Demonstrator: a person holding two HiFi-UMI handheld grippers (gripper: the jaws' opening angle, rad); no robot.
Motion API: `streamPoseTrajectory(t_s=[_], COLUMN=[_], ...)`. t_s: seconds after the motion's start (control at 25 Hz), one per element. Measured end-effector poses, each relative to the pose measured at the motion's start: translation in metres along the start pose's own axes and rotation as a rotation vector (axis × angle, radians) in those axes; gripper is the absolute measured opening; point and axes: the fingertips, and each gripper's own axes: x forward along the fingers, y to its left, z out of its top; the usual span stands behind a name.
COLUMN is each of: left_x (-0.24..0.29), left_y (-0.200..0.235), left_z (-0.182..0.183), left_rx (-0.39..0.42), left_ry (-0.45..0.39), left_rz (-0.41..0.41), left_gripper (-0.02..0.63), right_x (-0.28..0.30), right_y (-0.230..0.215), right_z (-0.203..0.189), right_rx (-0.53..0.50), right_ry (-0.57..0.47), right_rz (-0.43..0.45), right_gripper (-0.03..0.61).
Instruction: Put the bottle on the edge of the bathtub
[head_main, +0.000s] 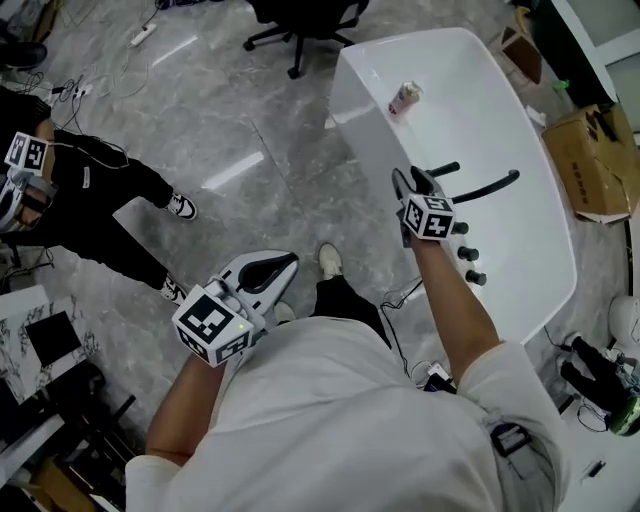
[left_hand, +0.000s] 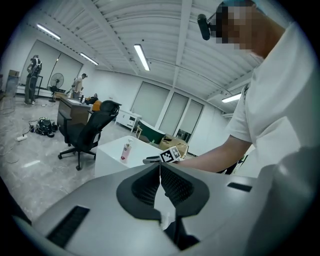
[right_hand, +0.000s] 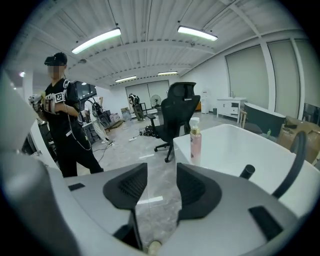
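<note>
The pink bottle (head_main: 405, 98) with a white pump stands upright on the rim of the white bathtub (head_main: 520, 230), at its far left end. My right gripper (head_main: 412, 182) hovers over the tub's near rim, well short of the bottle. In the right gripper view the bottle (right_hand: 195, 142) stands ahead and slightly right of my right gripper (right_hand: 162, 171), whose jaws are apart with nothing between them. My left gripper (head_main: 283, 264) hangs low over the floor beside my body. In its own view my left gripper (left_hand: 160, 181) has its pads touching, and the bottle (left_hand: 125, 150) is far off.
A black faucet (head_main: 487, 187) and dark knobs (head_main: 470, 255) sit on the tub's near side by my right gripper. A black office chair (head_main: 305, 25) stands beyond the tub. A person in black (head_main: 90, 200) stands at left. Cardboard boxes (head_main: 595, 160) lie at right.
</note>
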Motion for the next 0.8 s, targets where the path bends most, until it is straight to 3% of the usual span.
streamPoseTrajectory(t_s=[0.52,0.8], left_x=[-0.074,-0.106], left_y=[-0.049,-0.064], left_z=[-0.043,-0.068], left_rx=[0.033,0.016], left_ry=[-0.026,-0.046], left_rz=[-0.031,-0.013], left_gripper=[0.020,0.020], right_x=[-0.175,-0.235], right_y=[0.149,0.208], right_z=[-0.033,-0.040], right_rx=[-0.023,-0.044], right_ry=[-0.052,-0.086], right_rz=[0.146,0.211], right_gripper=[0.060,0.031])
